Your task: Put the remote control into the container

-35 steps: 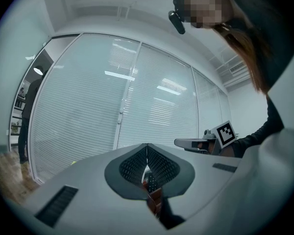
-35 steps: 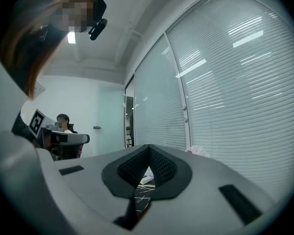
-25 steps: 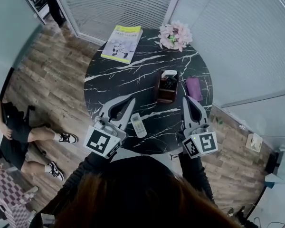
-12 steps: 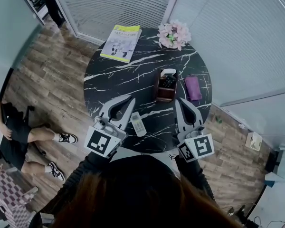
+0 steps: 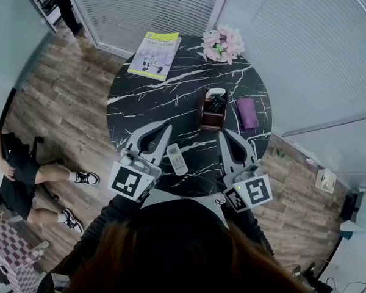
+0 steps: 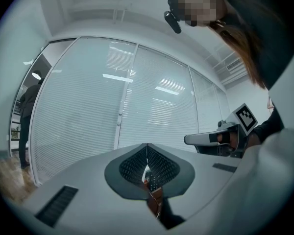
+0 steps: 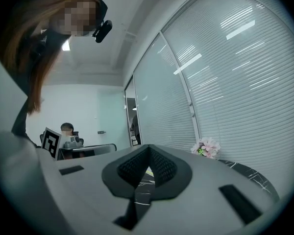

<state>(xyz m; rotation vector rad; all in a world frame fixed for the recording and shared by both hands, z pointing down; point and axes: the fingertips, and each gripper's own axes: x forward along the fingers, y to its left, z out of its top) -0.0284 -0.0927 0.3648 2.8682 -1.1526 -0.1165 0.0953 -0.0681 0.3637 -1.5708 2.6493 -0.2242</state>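
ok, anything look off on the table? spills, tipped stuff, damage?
Nothing spilled or damaged. Only oddity: the magazine overhangs the far rim of the table. The container stands upright, and the white remote lies flat on the tabletop.

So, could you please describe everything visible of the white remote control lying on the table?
The slim white remote control is a narrow light bar, plastic by its look; its buttons are too small to make out. It lies flat on the black marble table near the front edge, between the left gripper and the right gripper, nearer the left. Only the table seems to touch it; it is outside the brown container.
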